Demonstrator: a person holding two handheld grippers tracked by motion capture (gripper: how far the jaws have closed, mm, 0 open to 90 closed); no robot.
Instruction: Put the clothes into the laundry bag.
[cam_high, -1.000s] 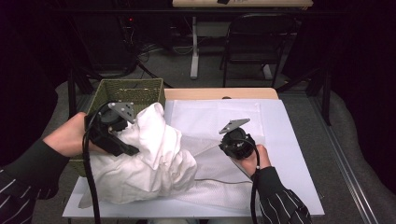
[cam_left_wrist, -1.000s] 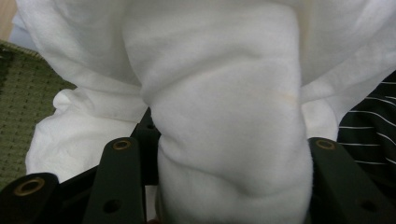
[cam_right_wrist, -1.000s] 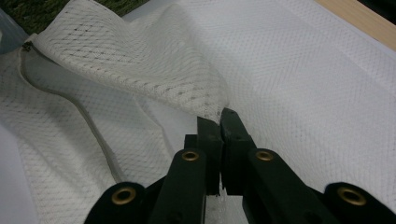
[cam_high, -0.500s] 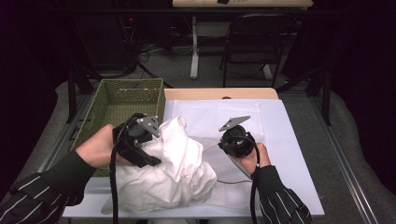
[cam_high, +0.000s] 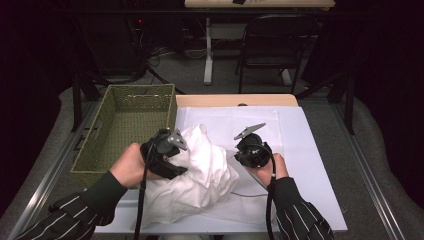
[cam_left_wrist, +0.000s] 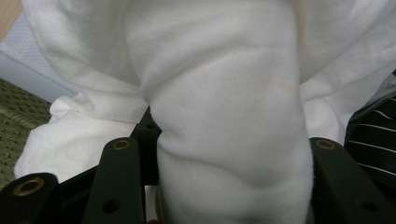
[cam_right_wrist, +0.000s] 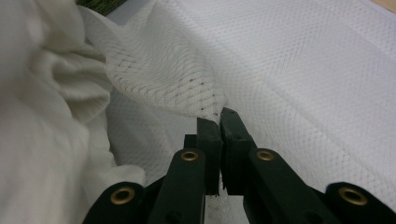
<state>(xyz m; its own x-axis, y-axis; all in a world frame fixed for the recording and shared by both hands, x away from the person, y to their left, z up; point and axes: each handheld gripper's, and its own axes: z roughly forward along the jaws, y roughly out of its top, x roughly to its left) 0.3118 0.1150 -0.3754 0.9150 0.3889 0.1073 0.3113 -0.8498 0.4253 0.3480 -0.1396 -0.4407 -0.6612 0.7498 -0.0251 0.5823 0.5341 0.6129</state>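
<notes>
Left claw (cam_high: 167, 152) is gripping a thick bunch of white cloth (cam_high: 200, 180), right claw (cam_high: 240, 150) is pinching the mesh bag (cam_right_wrist: 177, 84) edge shut; best keeping that mouth lifted while feeding cloth in.

There are two grippers. The left gripper (cam_high: 165, 155) has two black jaws, and one white fluffy cloth (cam_left_wrist: 224, 116) sits right between them. The right gripper (cam_high: 252, 150) has two black jaws too, and one thin white mesh bag (cam_right_wrist: 187, 88) is pinched between their tips. That makes one cloth and one mesh bag. There is one green woven basket (cam_high: 125, 125), just past the left gripper's jaws, off to the side. There is one table (cam_high: 310, 165). Behind the table stands one black chair (cam_high: 270, 55). Two hands hold the grippers, one each.
</notes>
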